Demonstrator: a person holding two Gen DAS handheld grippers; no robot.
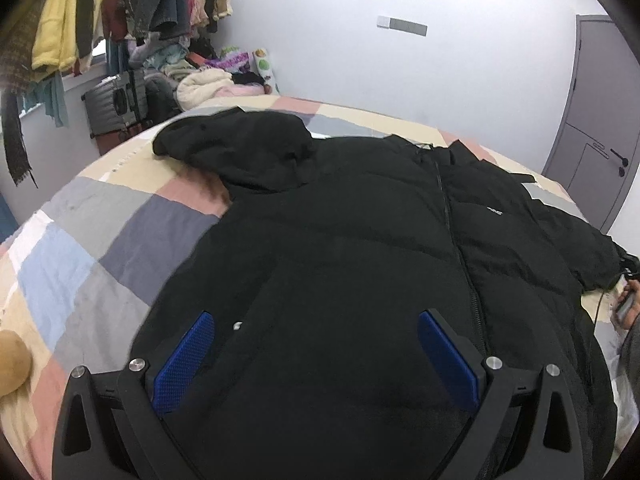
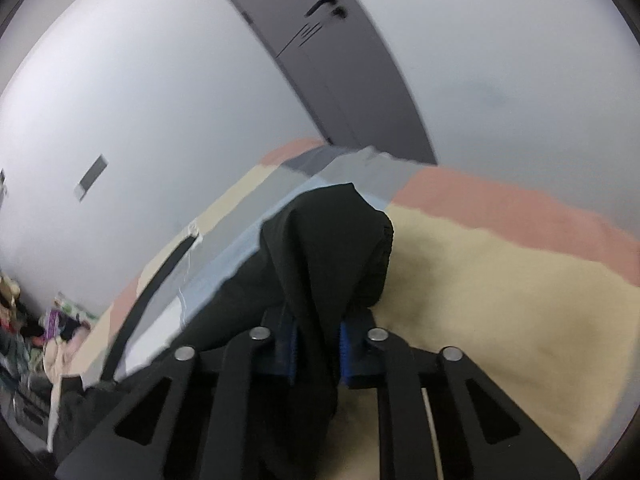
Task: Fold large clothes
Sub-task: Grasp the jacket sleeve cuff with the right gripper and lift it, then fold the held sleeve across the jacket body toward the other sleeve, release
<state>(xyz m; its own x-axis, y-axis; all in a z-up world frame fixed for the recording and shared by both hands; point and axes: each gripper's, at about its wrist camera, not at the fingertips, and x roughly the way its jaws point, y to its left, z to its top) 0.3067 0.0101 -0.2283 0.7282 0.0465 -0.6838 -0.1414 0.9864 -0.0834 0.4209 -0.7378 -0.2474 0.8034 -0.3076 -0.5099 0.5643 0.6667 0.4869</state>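
Observation:
A large black puffer jacket (image 1: 360,240) lies spread front-up on a patchwork bedspread (image 1: 100,248), zipper running down its middle, one sleeve folded back at the far left. My left gripper (image 1: 316,344) is open just above the jacket's lower front, blue pads apart, holding nothing. My right gripper (image 2: 318,344) is shut on a bunched part of the black jacket (image 2: 328,248), probably a sleeve end, lifted above the bedspread (image 2: 500,280).
Hanging clothes (image 1: 80,20), a grey suitcase (image 1: 116,100) and a heap of clothes (image 1: 208,76) stand beyond the bed's far left. A grey door (image 1: 596,128) is at the right. A tan plush object (image 1: 12,360) sits at the bed's left edge.

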